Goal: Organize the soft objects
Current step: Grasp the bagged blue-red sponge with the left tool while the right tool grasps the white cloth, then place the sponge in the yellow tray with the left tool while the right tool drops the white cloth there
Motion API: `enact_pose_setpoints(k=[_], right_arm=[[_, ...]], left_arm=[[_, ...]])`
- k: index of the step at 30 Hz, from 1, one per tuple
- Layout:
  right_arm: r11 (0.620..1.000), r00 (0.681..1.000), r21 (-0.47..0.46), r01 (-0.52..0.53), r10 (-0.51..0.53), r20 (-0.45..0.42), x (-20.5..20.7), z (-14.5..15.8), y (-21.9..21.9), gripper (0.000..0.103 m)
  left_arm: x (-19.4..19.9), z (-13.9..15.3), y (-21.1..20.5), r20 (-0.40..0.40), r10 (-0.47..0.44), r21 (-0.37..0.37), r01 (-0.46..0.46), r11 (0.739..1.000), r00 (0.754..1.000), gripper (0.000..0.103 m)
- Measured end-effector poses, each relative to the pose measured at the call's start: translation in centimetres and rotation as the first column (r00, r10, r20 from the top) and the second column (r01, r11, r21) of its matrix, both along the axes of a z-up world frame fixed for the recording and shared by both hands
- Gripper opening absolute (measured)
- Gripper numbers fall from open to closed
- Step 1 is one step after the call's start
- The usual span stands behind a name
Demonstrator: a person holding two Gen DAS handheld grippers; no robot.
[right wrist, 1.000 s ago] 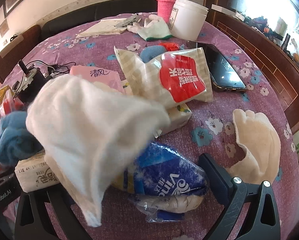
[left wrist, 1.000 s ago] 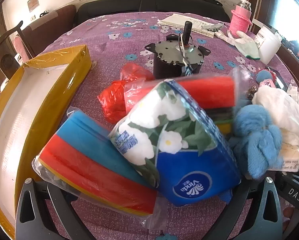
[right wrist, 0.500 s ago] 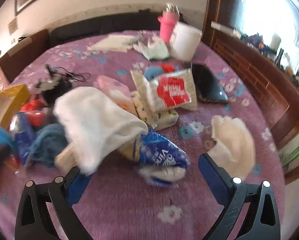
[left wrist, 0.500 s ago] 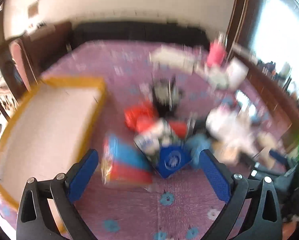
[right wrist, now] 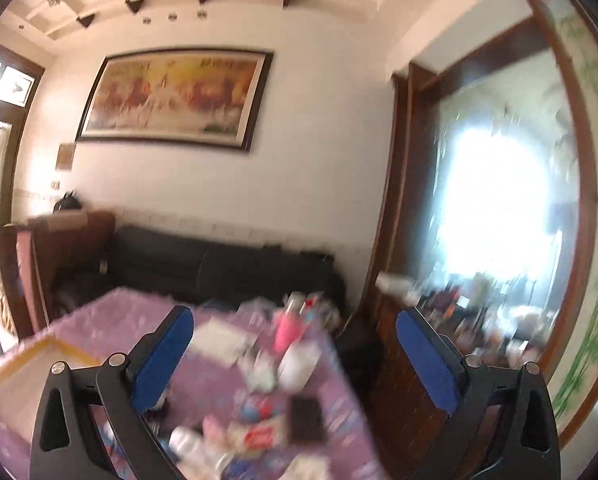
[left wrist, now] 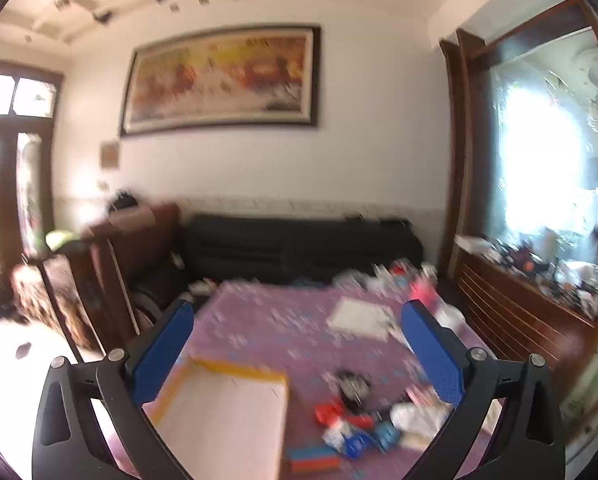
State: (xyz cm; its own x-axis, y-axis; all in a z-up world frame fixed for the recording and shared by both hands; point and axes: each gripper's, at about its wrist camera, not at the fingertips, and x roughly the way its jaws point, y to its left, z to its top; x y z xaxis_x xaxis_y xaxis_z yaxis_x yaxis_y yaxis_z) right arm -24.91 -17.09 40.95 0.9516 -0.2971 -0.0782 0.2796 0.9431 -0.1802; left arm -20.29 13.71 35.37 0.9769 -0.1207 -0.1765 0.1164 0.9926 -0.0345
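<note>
Both views are blurred and look from high above the table toward the far wall. My left gripper [left wrist: 297,312] is open and empty, well above the purple flowered tablecloth [left wrist: 283,320]. Below it lie the yellow-rimmed tray [left wrist: 223,412] and a small pile of soft packets [left wrist: 359,432]: red, blue and white. My right gripper [right wrist: 295,320] is open and empty too. Under it I see the tray's corner [right wrist: 23,380], a pink bottle [right wrist: 287,332], a red-and-white packet [right wrist: 259,436] and a dark phone [right wrist: 307,420].
A black sofa [left wrist: 299,244] stands behind the table under a large framed painting [left wrist: 219,80]. Wooden chairs [left wrist: 79,292] stand at the left. A dark wooden sideboard [left wrist: 519,312] with clutter runs along the right by a bright window [right wrist: 499,208]. White papers [left wrist: 359,316] lie on the far table.
Both grippers have risen steeply and tilted up, away from the pile. The table objects, close before, are now small and low in both views. Both grippers stay open and empty.
</note>
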Motion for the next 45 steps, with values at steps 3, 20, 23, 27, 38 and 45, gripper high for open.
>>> enact_pose_setpoints(k=[3,20,23,27,38,45], right_arm=[[0.997,0.998,-0.050,0.051,-0.049,0.041,-0.3,6.1,-0.9,0.103],[0.949,0.789,0.314,-0.008,0.199,-0.581,14.7,-29.2,-6.6,0.094],[0.936,0.763,0.340,0.092,0.153,-0.628,14.5,-31.9,-10.9,0.094],[0.906,0.719,0.377,0.193,0.131,-0.682,14.2,-34.3,-14.6,0.092],[0.870,0.687,0.433,0.237,0.165,-0.708,17.4,-37.7,-14.3,0.091],[0.877,0.670,0.410,0.250,0.149,-0.727,18.1,-38.2,-13.8,0.059]], left_arm=[[-0.3,1.9,-0.4,0.073,0.066,0.036,-0.068,0.997,0.995,0.103],[13.4,-27.2,-6.3,-0.670,-0.210,-0.051,0.238,0.970,0.712,0.072],[12.8,-28.7,-6.7,-0.670,-0.147,0.082,0.269,0.960,0.727,0.072],[12.8,-29.8,-6.7,-0.679,-0.143,0.189,0.359,0.914,0.720,0.072],[15.6,-32.9,-7.4,-0.763,-0.104,0.298,0.489,0.820,0.638,0.075],[13.5,-32.2,-8.2,-0.808,-0.193,0.194,0.561,0.805,0.556,0.052]])
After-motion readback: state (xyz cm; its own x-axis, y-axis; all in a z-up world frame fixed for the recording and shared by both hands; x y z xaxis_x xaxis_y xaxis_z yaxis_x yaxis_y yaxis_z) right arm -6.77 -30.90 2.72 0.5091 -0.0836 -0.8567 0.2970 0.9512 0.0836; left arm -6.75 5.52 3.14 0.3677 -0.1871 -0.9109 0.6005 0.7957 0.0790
